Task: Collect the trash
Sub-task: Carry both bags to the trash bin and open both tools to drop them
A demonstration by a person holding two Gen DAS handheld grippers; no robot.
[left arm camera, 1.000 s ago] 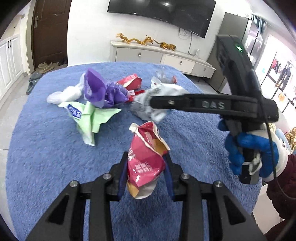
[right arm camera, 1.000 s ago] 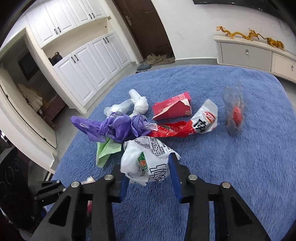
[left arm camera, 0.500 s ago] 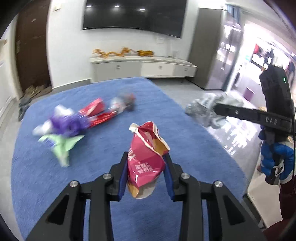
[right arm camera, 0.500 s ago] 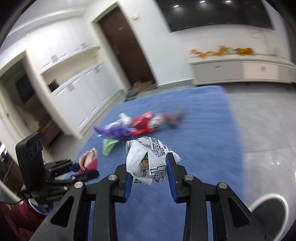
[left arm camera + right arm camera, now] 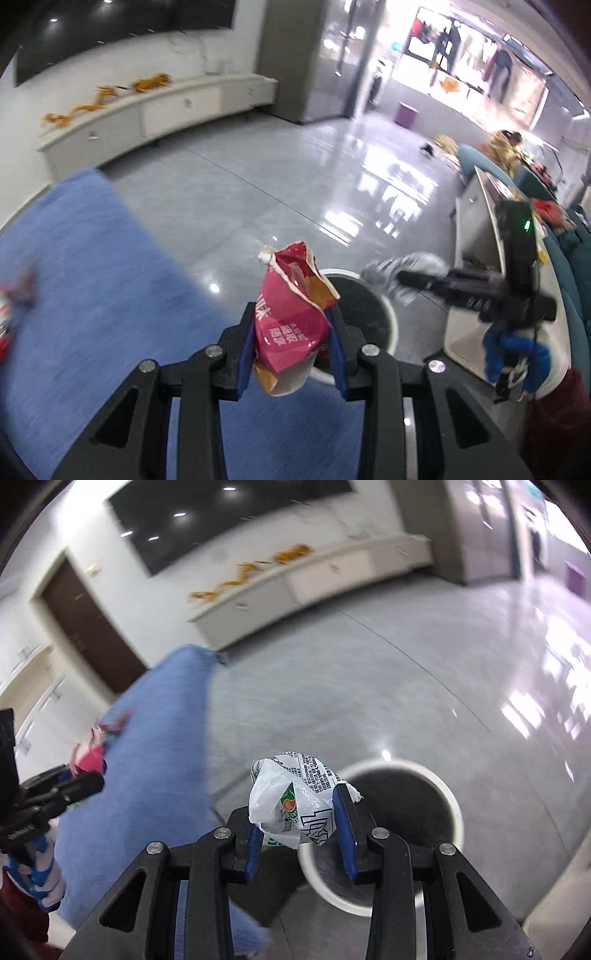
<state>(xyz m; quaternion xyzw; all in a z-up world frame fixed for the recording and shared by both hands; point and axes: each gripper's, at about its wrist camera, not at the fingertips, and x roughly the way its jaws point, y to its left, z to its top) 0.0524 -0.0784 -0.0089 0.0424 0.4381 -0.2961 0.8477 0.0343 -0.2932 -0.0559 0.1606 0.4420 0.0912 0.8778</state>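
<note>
Pink crumpled snack bag [image 5: 291, 321] sits pinched btwn the left gripper [image 5: 293, 345] jaws, closed on it, above the near rim of a white-rimmed trash bin [image 5: 388, 314] on the grey tile floor [image 5: 258, 192]. Right gripper [image 5: 299, 829] jaws clamp a white printed plastic bag [image 5: 295, 801], just left of the bin opening. Blue tabletop [image 5: 74, 280] w/ blurred leftover litter at far left.

The right gripper [image 5: 300, 818] squeezes a white bag [image 5: 293, 801] with black letters. Just past it is a round bin [image 5: 452, 805] with a white rim on the gray floor [image 5: 369, 686]. The blue rug [image 5: 147, 760] is on the left, where the left gripper [image 5: 86, 771] holds something pink.
</note>
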